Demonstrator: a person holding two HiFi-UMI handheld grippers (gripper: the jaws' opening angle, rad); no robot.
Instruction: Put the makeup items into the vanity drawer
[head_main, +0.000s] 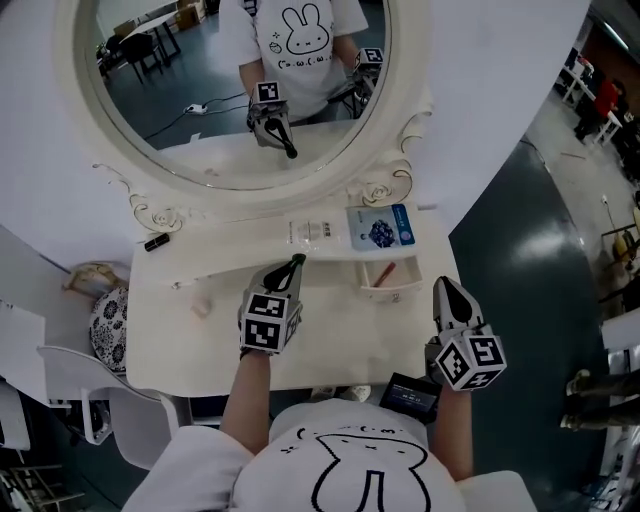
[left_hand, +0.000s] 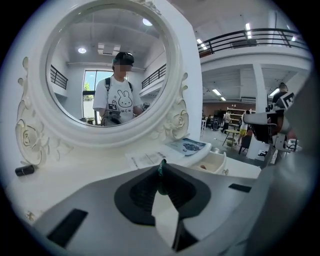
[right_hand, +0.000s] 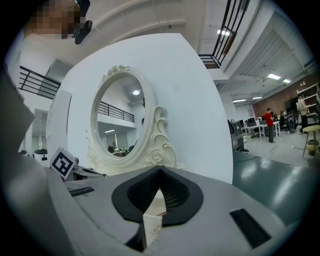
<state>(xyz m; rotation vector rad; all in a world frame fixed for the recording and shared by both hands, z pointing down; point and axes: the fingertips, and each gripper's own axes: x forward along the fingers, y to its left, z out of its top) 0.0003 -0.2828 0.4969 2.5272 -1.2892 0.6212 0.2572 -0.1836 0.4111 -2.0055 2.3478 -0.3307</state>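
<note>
Left claw (head_main: 287, 272) tight on perhaps a pencil (left_hand: 161, 169), right claw (head_main: 444, 285) closed, drawer (head_main: 392, 292) ahead

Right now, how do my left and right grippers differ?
The left gripper is shut on a slim dark makeup pencil; the right gripper is shut on nothing. The left gripper hangs over the middle of the vanity top; the right gripper sits at its right edge, beside the open drawer. Both point toward the mirror.
</note>
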